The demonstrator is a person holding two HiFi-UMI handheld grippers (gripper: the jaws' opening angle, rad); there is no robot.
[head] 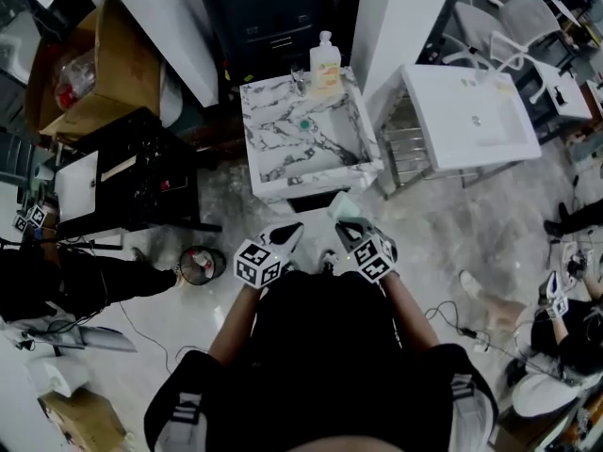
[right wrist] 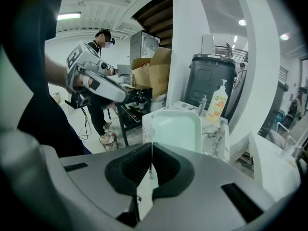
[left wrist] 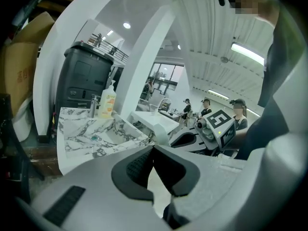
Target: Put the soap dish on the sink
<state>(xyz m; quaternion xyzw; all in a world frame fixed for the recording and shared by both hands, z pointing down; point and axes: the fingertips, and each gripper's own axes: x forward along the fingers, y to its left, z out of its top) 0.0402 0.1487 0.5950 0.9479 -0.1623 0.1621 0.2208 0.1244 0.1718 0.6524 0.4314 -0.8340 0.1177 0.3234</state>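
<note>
A pale green soap dish (right wrist: pixel 177 129) stands on edge in my right gripper (right wrist: pixel 151 153), whose jaws are shut on its near rim. In the head view the soap dish (head: pixel 343 205) sticks out ahead of the right gripper (head: pixel 350 232), in the air just short of the marble sink's (head: pixel 306 135) front wall. A soap bottle (head: pixel 325 64) stands on the sink's back rim beside a tap. My left gripper (head: pixel 285 241) hovers beside the right one, jaw tips (left wrist: pixel 154 147) together with nothing held. The left gripper view shows the marble sink (left wrist: pixel 91 136) ahead on the left.
A white basin on a metal frame (head: pixel 471 116) stands right of the marble sink. Left of it are a black table (head: pixel 132 172), a cardboard box (head: pixel 94 73) and a small bin (head: pixel 200 265). A dark cabinet (head: pixel 273 17) rises behind. People and cables sit at both sides.
</note>
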